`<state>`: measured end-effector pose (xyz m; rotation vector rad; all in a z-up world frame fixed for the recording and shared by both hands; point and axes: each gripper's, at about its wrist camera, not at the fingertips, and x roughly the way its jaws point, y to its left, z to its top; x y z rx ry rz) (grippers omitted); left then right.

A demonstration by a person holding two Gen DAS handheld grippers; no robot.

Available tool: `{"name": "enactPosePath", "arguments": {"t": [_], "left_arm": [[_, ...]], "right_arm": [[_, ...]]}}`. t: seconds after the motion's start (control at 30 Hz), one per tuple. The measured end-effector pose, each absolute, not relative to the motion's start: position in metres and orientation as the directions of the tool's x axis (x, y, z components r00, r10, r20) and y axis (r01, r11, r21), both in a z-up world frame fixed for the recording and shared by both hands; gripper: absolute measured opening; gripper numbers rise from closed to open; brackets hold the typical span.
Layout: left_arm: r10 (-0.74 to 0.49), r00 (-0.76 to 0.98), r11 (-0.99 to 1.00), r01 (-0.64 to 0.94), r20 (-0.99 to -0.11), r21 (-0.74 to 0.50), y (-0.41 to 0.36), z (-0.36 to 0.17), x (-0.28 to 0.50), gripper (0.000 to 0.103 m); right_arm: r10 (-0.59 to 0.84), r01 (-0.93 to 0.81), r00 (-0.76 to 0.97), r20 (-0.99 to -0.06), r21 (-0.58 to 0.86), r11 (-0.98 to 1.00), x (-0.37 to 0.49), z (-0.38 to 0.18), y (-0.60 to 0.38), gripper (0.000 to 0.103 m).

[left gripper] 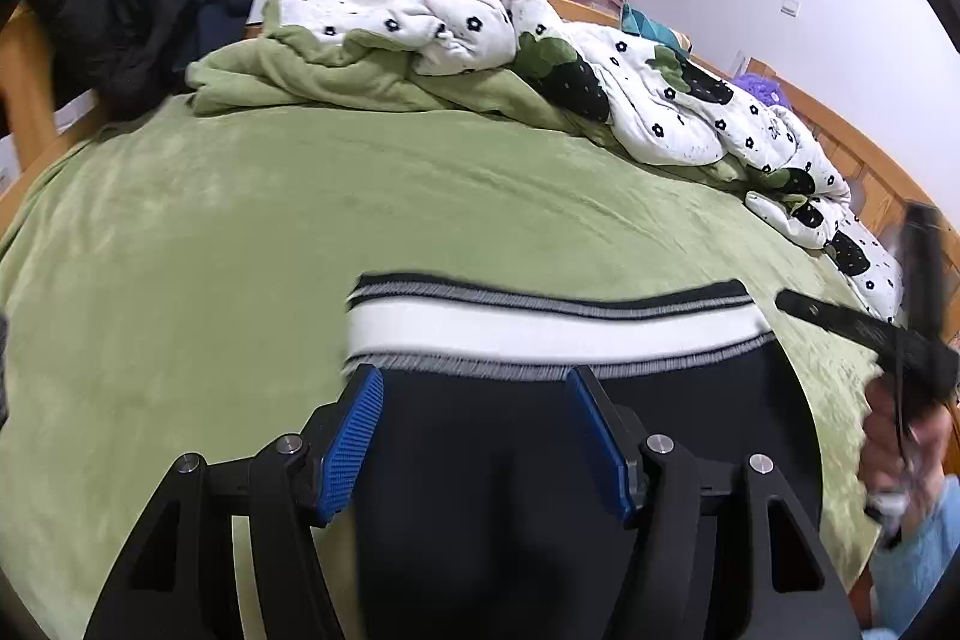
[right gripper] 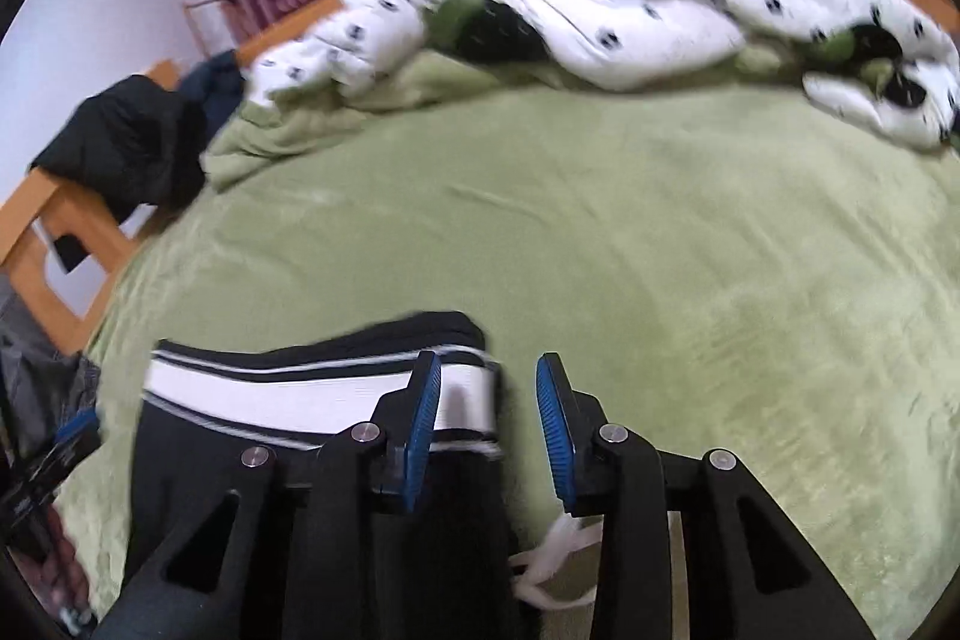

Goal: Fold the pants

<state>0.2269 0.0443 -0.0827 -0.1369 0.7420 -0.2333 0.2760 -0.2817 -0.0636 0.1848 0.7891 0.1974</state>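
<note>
Lying flat — dark pants (left gripper: pixel 600 460) (ribbed striped cuff).

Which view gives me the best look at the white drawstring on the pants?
The right wrist view. The white drawstring lies looped on the green blanket beside the dark pants, low between the fingers of the right gripper. The left wrist view shows the striped waistband but no drawstring.

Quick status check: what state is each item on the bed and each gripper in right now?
Black pants with striped white waistband: lying flat on the bed, folded over, held by neither gripper.
Green fleece bed cover: spread, lightly wrinkled.
White flower-print quilt: bunched along the far side.
Left gripper: jaws open, empty.
Right gripper: jaws open, empty.
</note>
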Motion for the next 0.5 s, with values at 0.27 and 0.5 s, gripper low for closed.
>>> {"name": "enactPosePath", "arguments": {"t": [0.27,0.5], "left_arm": [[-0.112,0.659,0.993,0.096,-0.744,-0.064,0.010,-0.144,0.293,0.062],[-0.141,0.651,0.989,0.063,-0.746,-0.132,0.017,-0.146,0.296,0.061]], "right_arm": [[0.192,-0.205,0.712,-0.676,0.062,0.977,0.306,-0.116,-0.245,0.031],[0.164,-0.185,0.706,-0.689,0.044,0.982,0.311,-0.115,-0.246,0.031]]}}
